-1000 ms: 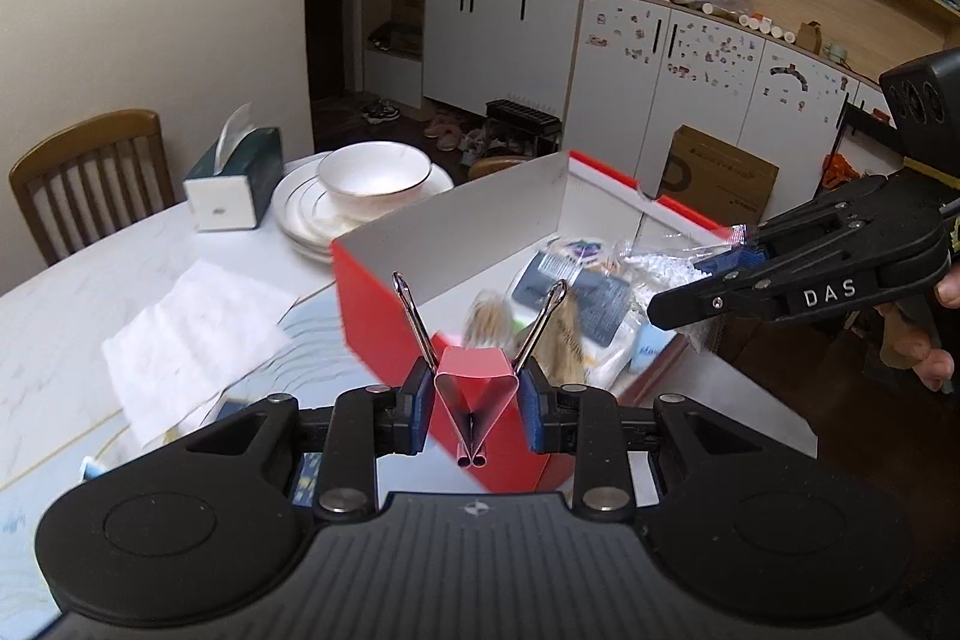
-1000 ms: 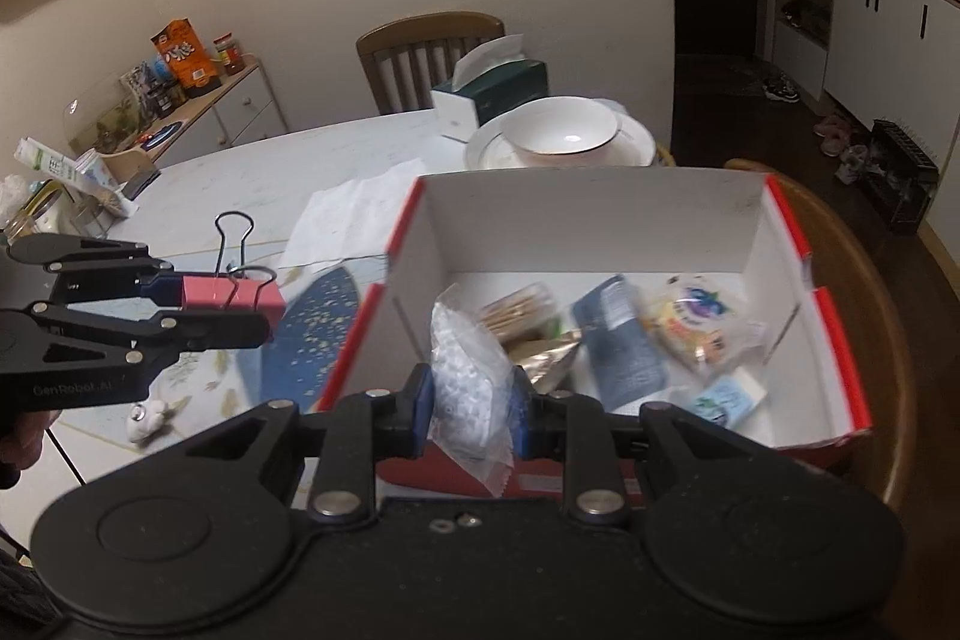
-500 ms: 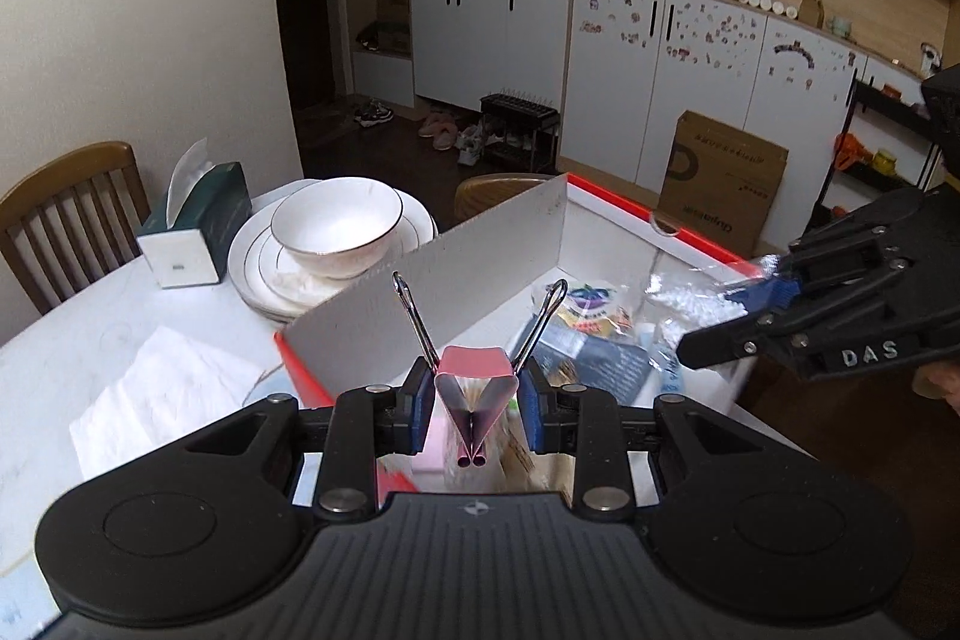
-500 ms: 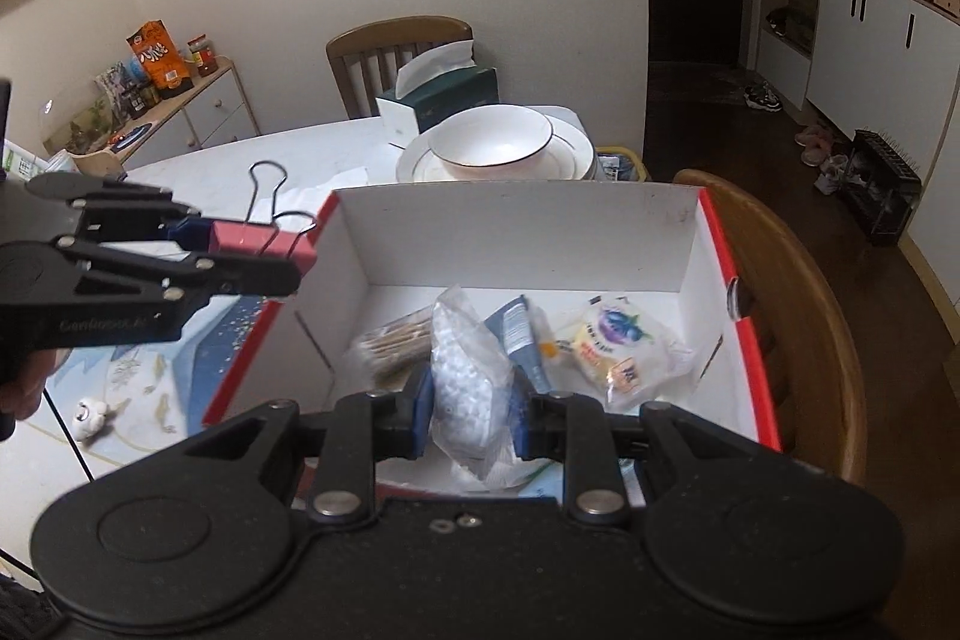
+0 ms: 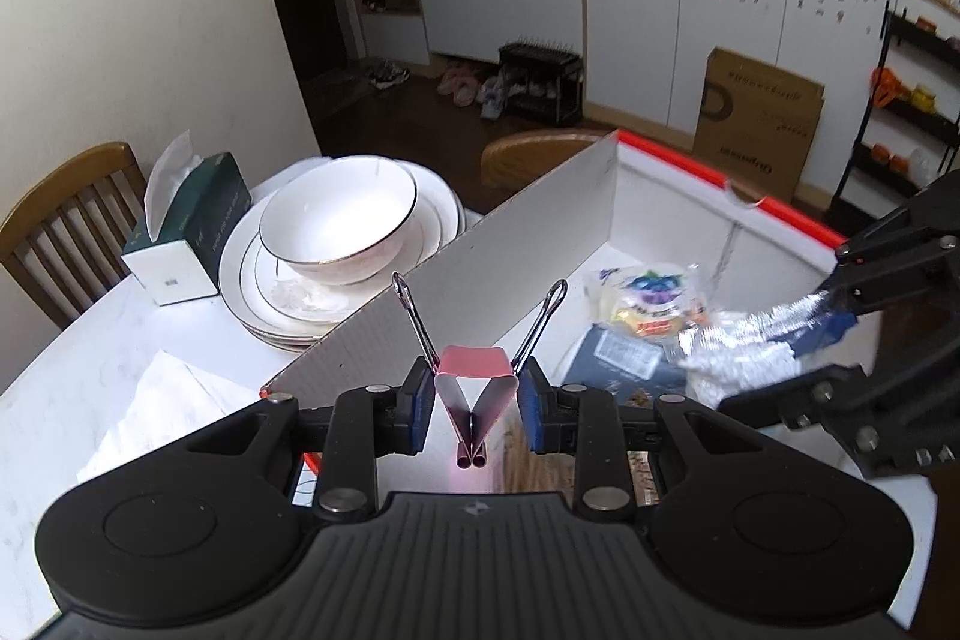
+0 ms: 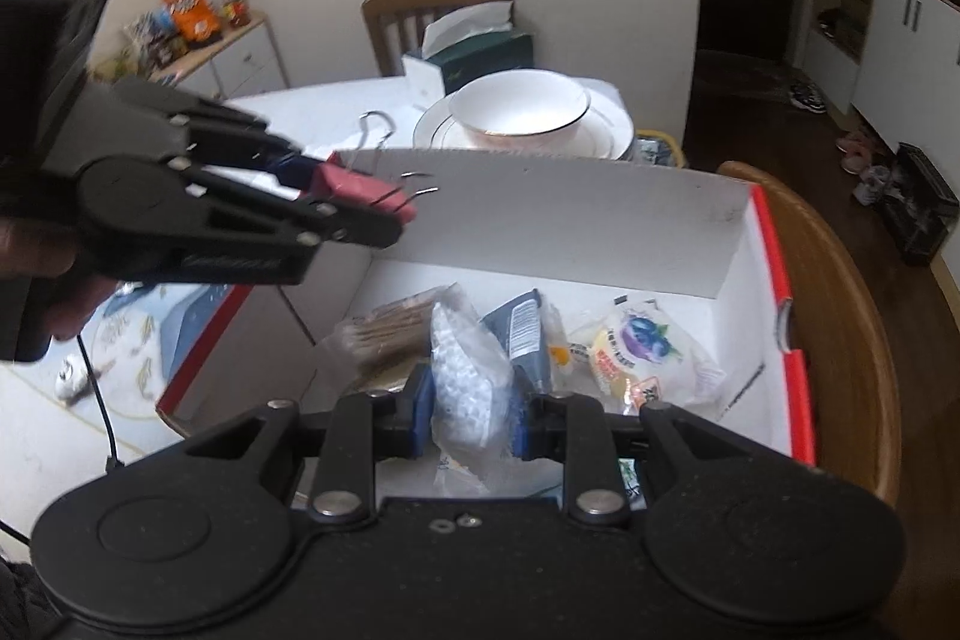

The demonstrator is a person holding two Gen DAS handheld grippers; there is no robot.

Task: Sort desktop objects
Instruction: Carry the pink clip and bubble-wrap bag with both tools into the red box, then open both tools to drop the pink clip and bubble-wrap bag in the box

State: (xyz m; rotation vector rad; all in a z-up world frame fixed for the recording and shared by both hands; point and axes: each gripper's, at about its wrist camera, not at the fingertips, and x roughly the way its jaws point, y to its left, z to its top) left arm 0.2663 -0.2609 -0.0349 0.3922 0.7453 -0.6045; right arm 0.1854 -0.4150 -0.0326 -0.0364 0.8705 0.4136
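Your left gripper (image 5: 474, 400) pinches a pink metal binder clip (image 5: 475, 388); your right gripper (image 6: 471, 409) pinches a clear bag of white beads (image 6: 471, 382). Both hang over the red-rimmed white cardboard box (image 6: 540, 220) (delivery step, I judge). Next, spread each over bare floor, beyond the snack packets (image 6: 636, 346).

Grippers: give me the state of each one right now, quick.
Left gripper: shut on the pink binder clip.
Right gripper: shut on the clear bag of white pellets, over the open box.
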